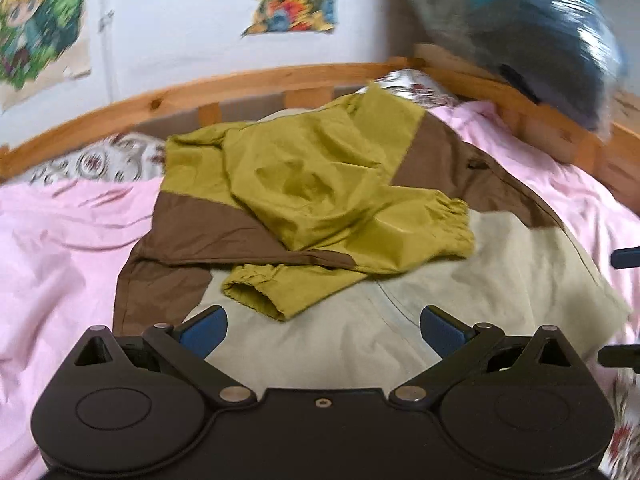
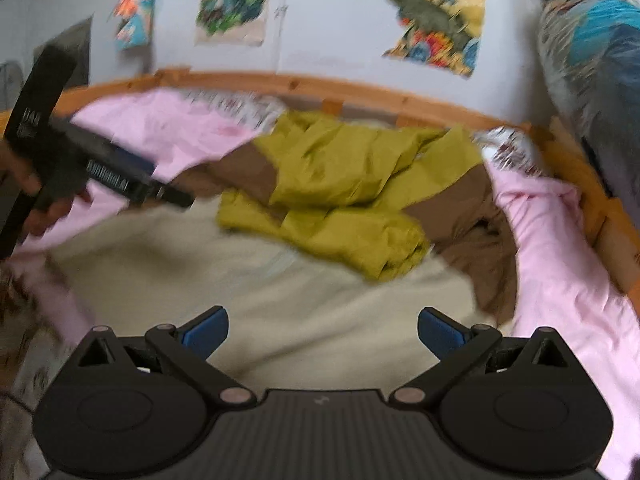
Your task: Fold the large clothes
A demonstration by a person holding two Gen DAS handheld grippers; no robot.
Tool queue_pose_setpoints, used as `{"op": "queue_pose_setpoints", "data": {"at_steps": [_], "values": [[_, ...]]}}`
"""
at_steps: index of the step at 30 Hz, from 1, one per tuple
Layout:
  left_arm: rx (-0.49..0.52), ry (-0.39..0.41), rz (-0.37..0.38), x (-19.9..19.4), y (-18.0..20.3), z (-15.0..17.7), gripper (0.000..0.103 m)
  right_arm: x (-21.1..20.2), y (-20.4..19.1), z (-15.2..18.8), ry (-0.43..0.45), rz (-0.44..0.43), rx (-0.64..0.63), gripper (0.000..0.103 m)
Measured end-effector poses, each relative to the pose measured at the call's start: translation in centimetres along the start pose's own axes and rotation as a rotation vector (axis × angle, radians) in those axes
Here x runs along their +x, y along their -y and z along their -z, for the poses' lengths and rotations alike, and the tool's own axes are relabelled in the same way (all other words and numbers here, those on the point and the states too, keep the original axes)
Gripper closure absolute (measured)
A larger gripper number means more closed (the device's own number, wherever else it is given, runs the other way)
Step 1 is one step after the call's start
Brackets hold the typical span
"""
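While unheld, jacket [image 1: 320, 184] on bed [image 1: 60, 240].

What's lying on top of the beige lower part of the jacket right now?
Two olive-green elastic-cuffed sleeves, folded inward, cross over the brown, olive and beige windbreaker jacket, their cuffs reaching its beige panel. Whatever lies beneath the sleeves, and the pink bedsheet under the jacket, is covered.

A home bedroom, likely a child's: a wooden-framed bed [image 1: 280, 76] with a pink sheet [image 1: 60, 240] and patterned bedding [image 1: 100, 160], and cartoon posters [image 2: 232, 0] taped on the white wall [image 1: 172, 20].
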State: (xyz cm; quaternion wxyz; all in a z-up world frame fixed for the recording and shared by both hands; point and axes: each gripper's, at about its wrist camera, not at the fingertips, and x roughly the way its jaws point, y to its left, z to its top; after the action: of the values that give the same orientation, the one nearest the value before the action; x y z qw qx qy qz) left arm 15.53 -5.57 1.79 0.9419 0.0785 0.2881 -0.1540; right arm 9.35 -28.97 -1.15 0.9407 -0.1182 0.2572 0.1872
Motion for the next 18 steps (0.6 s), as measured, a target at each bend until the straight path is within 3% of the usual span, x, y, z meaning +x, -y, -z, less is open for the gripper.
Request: {"op": "queue_pose_setpoints", "data": {"at_steps": [6, 12, 18], "values": [[0.077, 0.003, 0.059, -1.2, 0.8, 3.4, 0.001, 1.2, -2.4, 3.0, -0.067, 0.041, -0.059, 0.000], [0.059, -0.022, 0.151, -2.2, 0.7, 5.6, 0.001, 4.3, -3.3, 4.9, -0.170, 0.181, -0.183, 0.000], [0.124, -0.046, 0.226, -2.7, 2.4, 7.4, 0.001, 5.2, -3.1, 5.4, -0.119, 0.240, -0.238, 0.001]]}}
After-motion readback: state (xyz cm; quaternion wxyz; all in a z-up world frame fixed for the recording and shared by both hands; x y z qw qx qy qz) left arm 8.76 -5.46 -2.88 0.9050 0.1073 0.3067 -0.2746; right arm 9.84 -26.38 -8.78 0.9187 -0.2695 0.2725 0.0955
